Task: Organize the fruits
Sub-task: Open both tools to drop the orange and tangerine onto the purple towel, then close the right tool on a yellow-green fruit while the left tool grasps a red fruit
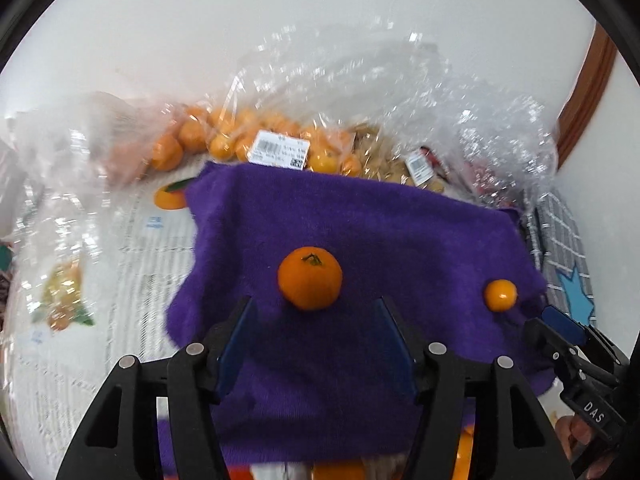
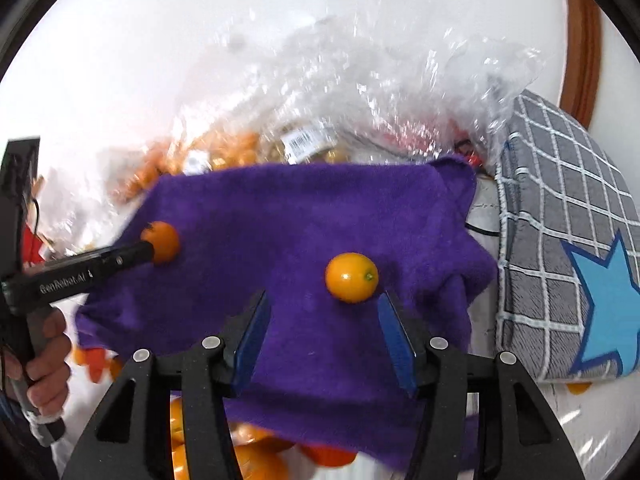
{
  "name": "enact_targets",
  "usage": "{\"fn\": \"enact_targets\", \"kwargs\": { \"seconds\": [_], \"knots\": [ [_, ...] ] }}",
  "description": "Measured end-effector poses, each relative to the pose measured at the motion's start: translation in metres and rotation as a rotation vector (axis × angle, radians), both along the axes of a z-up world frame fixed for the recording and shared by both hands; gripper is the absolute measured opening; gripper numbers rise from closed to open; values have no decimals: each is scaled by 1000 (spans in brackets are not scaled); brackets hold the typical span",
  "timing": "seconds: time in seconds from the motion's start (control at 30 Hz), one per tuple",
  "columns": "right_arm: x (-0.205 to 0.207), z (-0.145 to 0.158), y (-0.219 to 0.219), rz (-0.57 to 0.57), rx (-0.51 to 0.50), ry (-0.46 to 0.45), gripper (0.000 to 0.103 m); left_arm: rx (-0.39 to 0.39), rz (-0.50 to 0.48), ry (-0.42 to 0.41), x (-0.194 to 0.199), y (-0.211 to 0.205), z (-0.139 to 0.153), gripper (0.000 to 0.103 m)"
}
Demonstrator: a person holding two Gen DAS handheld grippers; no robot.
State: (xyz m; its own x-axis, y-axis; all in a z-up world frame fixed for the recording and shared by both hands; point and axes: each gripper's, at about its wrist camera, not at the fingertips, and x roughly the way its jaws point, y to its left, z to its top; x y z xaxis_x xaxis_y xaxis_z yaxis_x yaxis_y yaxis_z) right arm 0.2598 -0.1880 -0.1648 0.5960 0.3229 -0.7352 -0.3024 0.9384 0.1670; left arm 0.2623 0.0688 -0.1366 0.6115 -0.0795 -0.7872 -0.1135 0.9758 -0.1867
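Note:
A mandarin (image 1: 310, 278) with a green stem sits on a purple towel (image 1: 360, 232). My left gripper (image 1: 316, 308) is open, just short of it, empty. A small oval kumquat (image 1: 500, 295) lies to its right on the towel. In the right wrist view the kumquat (image 2: 351, 277) lies just ahead of my open, empty right gripper (image 2: 324, 300); the mandarin (image 2: 162, 241) is at left, partly behind the left gripper's finger (image 2: 120, 259). The right gripper shows at the left view's right edge (image 1: 568, 324).
Clear plastic bags of mandarins (image 1: 224, 136) and other produce (image 1: 400, 168) lie behind the towel against a white wall. A grey checked cushion (image 2: 560, 220) with a blue star is at right. Printed paper (image 1: 80, 280) covers the surface at left. More oranges (image 2: 256, 460) lie below the towel's near edge.

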Motion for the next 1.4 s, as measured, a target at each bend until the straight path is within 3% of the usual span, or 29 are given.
{"fn": "enact_targets", "kwargs": {
  "seconds": [0.13, 0.27, 0.7, 0.83, 1.07, 1.4],
  "knots": [
    [-25, 20, -9, -53, -8, -57, 56, 2, 5, -34, -27, 2, 15, 59],
    [-49, 31, -16, -47, -5, -38, 55, 7, 0, -99, -60, 1, 24, 59],
    [-128, 36, -15, 22, -51, -49, 50, -5, -42, -183, -127, -15, 43, 54],
    [-146, 34, -17, -11, -71, -90, 50, -24, -76, -184, -142, -15, 43, 54],
    [-166, 20, -32, -55, -18, -79, 48, 17, -93, -204, -169, -18, 32, 54],
    [-169, -8, -13, 3, -2, -29, 47, -15, -63, -137, -174, 2, 6, 54]
  ]
}}
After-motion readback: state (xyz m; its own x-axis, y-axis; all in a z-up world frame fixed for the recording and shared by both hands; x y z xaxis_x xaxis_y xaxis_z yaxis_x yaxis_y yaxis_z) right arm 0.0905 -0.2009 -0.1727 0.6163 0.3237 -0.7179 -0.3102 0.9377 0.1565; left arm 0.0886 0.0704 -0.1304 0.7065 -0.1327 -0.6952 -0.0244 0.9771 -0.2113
